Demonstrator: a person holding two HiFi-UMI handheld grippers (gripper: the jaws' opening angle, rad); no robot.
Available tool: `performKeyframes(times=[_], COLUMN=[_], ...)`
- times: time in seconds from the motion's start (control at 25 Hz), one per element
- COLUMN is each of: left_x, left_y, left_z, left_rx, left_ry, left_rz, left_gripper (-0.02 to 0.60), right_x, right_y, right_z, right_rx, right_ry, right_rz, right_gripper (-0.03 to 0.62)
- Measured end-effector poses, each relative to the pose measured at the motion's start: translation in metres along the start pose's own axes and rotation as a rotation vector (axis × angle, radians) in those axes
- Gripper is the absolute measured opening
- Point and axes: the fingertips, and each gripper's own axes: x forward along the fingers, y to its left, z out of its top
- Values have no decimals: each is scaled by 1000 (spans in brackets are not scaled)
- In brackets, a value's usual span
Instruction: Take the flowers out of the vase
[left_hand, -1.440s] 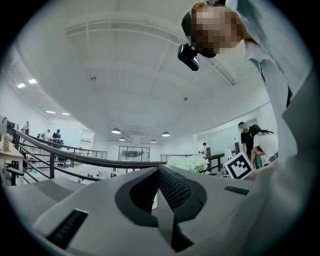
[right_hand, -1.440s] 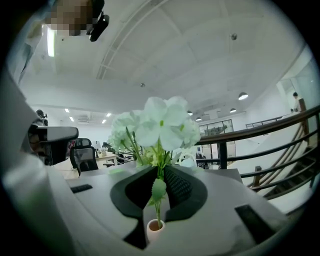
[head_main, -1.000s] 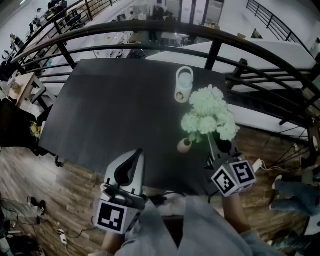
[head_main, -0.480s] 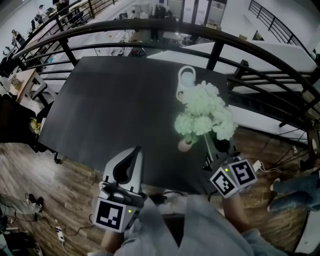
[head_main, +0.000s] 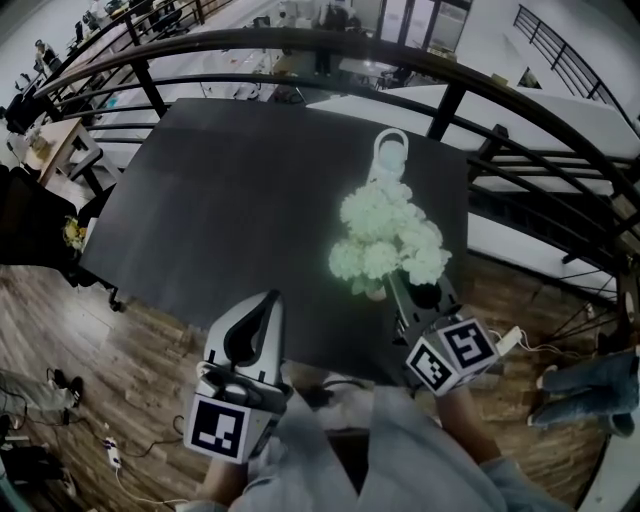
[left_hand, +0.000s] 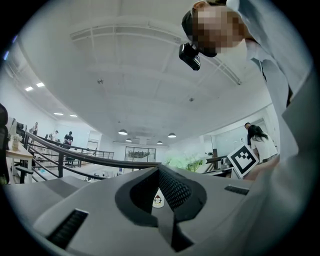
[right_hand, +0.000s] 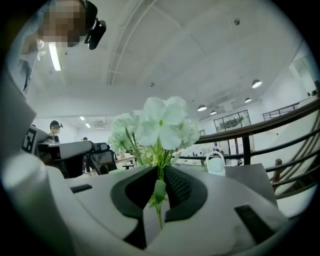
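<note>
The flowers (head_main: 386, 236) are gripped by their green stems between the closed jaws of the right hand-held gripper (head_main: 398, 292). This hand-held gripper is held almost level, tipped slightly downward, over the near edge of the dark counter (head_main: 240, 200). The white blooms are spread just ahead of and above its tips. A white watering can (head_main: 390, 158) is seen farther ahead, beyond the blooms. The left hand-held gripper (head_main: 270, 300) is held level and pointed forward, well apart to the left. Its jaws are brought together with nothing between them.
</note>
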Motion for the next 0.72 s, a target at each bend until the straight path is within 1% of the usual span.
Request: performKeyframes(times=[0.36, 0.56, 0.72], left_x=[-10, -16, -23], left_y=[9, 14, 22], left_z=[-8, -8, -11], left_rx=[-13, -12, -10], left_ry=[19, 28, 45], left_rz=[35, 54, 74], left_gripper=[-3, -3, -3], right_x=[20, 32, 43], right_y=[15, 23, 31], right_z=[-43, -68, -87], right_rx=[15, 56, 69], right_ry=[108, 165, 206], right_rz=[59, 95, 116], right_gripper=[41, 41, 41])
